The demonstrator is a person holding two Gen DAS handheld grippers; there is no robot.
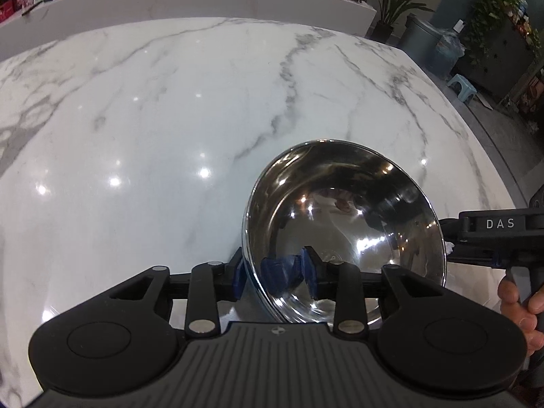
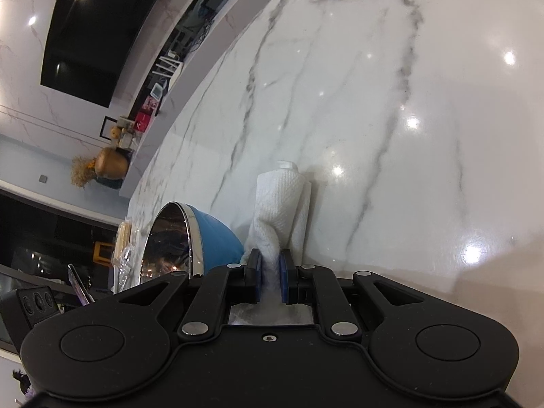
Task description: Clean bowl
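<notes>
The left claw is clamped on the rim of the shiny steel bowl with a blue outside, tipping it above the white marble surface. The right claw pinches a crumpled white paper towel (apparently beside the bowl, not touching).

Mirror-polished steel bowl, glossy marble table
</notes>
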